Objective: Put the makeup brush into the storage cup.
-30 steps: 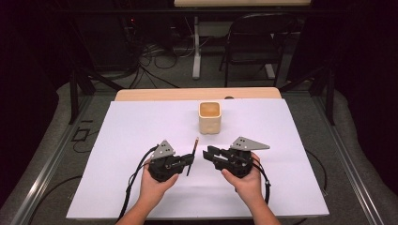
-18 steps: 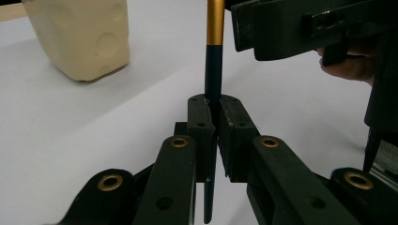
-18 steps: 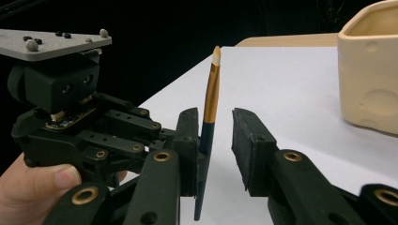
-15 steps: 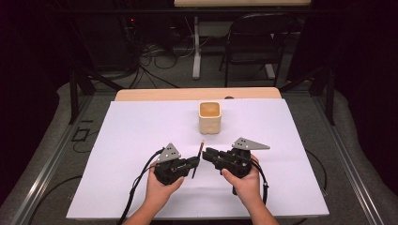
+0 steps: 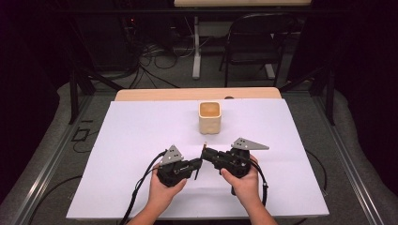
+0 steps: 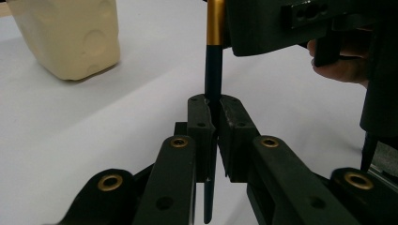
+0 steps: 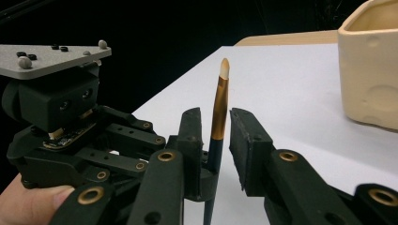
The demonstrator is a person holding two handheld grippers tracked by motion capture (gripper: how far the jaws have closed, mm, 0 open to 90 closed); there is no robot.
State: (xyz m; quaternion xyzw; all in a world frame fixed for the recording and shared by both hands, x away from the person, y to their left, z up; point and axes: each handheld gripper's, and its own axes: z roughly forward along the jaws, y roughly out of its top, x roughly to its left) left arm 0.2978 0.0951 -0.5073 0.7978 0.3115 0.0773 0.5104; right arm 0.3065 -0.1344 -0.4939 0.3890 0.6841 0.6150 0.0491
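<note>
A thin brush (image 5: 202, 152) with a dark shaft, gold ferrule and pale tip stands nearly upright between both grippers at the front middle of the white sheet (image 5: 136, 131). My left gripper (image 5: 196, 165) is shut on its dark shaft (image 6: 212, 70), jaws pressed together. My right gripper (image 5: 207, 153) points left at it; in the right gripper view its jaws (image 7: 217, 117) stand either side of the ferrule (image 7: 218, 108) with a gap on the right side, so it is open. The left gripper's body (image 7: 70, 122) sits just behind the brush there.
A cream square cup (image 5: 210, 117) stands upright behind the grippers, near the sheet's middle; it shows close by in both gripper views (image 6: 70, 37) (image 7: 371, 70). A wooden table edge (image 5: 197, 93) runs along the back. A chair (image 5: 253, 47) and cables lie beyond.
My left gripper has carried the brush to the right, bringing it between the right gripper's jaws. The right gripper has barely shifted.
</note>
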